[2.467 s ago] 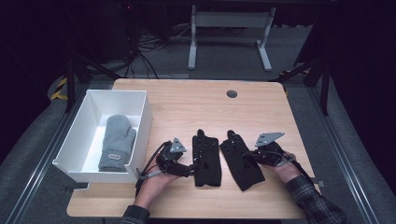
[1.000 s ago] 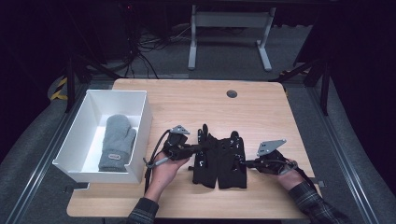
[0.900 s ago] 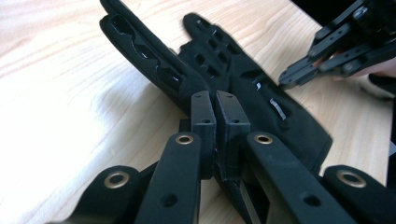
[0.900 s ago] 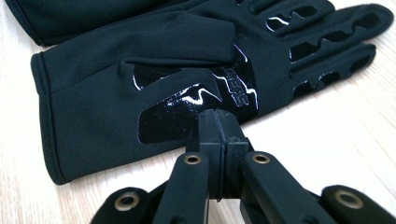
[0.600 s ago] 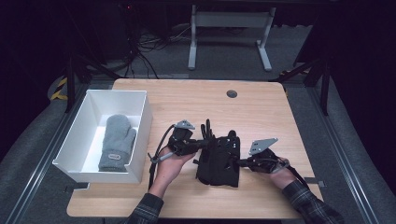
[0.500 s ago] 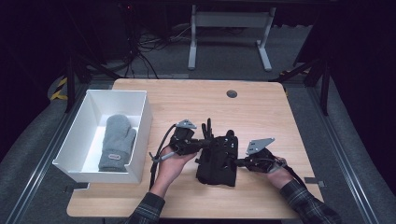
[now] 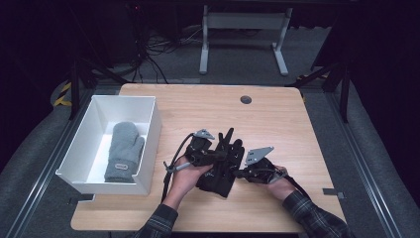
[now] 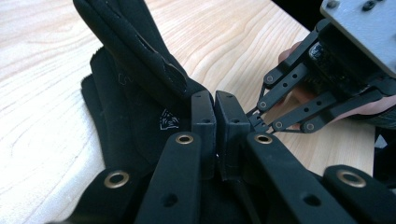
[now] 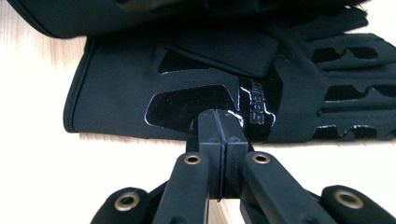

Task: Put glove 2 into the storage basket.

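Observation:
Two black gloves lie stacked at the table's middle front. My left gripper (image 7: 219, 155) (image 8: 215, 105) is shut on the upper glove (image 7: 229, 144) (image 8: 140, 60) and holds it tilted, with its fingers pointing away from me, over the lower glove (image 7: 218, 181) (image 9: 187, 79). That lower glove lies flat on the wood. My right gripper (image 7: 239, 173) (image 9: 218, 116) is shut, its tips over the glossy patch near the lower glove's cuff, with no fabric visible between the jaws. The two grippers are nearly touching, and the right gripper (image 8: 256, 122) appears just beyond my left jaws.
A white box (image 7: 151, 126) stands at the left with a grey mitten (image 7: 124, 151) lying in it. A dark round grommet (image 7: 245, 99) sits in the table near the far edge. Bare wood extends behind and to the right of the gloves.
The two gloves lay side by side; both grippers moved inward, and the left glove has been lifted and brought over the right one. The stack has shifted slightly left.

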The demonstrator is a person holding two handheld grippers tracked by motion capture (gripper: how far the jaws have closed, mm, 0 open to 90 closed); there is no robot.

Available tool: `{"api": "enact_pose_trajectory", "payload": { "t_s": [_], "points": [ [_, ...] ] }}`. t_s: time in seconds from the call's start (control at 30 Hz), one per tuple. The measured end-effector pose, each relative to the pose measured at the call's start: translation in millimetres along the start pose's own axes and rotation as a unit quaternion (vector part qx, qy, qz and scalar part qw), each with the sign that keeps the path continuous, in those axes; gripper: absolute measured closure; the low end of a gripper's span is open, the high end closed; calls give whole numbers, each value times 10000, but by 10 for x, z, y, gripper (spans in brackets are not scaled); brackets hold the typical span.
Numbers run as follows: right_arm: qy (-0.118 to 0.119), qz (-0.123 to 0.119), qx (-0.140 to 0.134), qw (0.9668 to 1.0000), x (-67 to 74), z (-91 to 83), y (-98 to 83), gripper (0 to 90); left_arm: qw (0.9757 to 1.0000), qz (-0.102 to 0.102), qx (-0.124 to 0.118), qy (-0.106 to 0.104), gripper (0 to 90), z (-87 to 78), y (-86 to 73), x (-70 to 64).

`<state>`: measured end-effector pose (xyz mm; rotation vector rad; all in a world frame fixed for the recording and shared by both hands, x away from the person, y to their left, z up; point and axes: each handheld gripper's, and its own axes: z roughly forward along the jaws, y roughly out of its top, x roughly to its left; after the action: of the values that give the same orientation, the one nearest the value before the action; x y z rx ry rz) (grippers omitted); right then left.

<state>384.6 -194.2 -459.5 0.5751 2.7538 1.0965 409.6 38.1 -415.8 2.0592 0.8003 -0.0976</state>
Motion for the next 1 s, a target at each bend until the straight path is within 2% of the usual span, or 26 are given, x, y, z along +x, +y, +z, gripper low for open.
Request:
{"api": "enact_pose_trajectory", "payload": {
  "t_s": [0.13,0.23,0.3,0.4,0.43,0.47,0.5,0.6,0.63,0.77,0.8,0.83,0.87,1.0],
  "points": [
    [24,-32,-19,10000,15,52,48,900,10000,6,79,18,875,47,-18,-11],
    [17,-52,-26,10000,30,82,74,900,9999,5,109,-69,873,84,-23,-22],
    [24,-93,-30,9999,37,98,85,900,9999,21,129,-6,865,115,-26,-30],
    [9,-120,-1,9999,40,90,84,900,9999,7,112,-22,800,125,-38,-13],
    [9,-120,-1,9999,40,90,84,900,9999,7,112,-22,746,125,-38,-13],
    [3,-109,-1,9999,36,80,78,900,9999,39,108,31,746,123,-38,-15],
    [-25,-103,-1,9999,27,58,68,900,9999,43,107,45,705,118,-38,-18],
    [-102,-73,-39,9999,-4,-24,33,900,9999,69,99,85,709,105,-42,-29],
    [-179,-12,-99,9998,-36,-114,-15,900,9999,78,121,81,734,103,-45,-31],
    [-334,141,-183,9992,-90,-256,-101,779,9996,120,257,38,868,122,-85,-81],
    [-411,168,-181,9989,-119,-303,-137,708,9995,135,297,17,900,135,-95,-96],
    [-471,226,-184,9985,-139,-333,-167,654,9995,135,297,17,900,135,-95,-96],
    [-471,226,-184,9985,-139,-333,-167,654,9993,138,347,-9,900,155,-106,-113],
    [-735,380,-114,9965,-218,-413,-308,464,9979,229,605,-96,900,270,-175,-178]
  ]
}}
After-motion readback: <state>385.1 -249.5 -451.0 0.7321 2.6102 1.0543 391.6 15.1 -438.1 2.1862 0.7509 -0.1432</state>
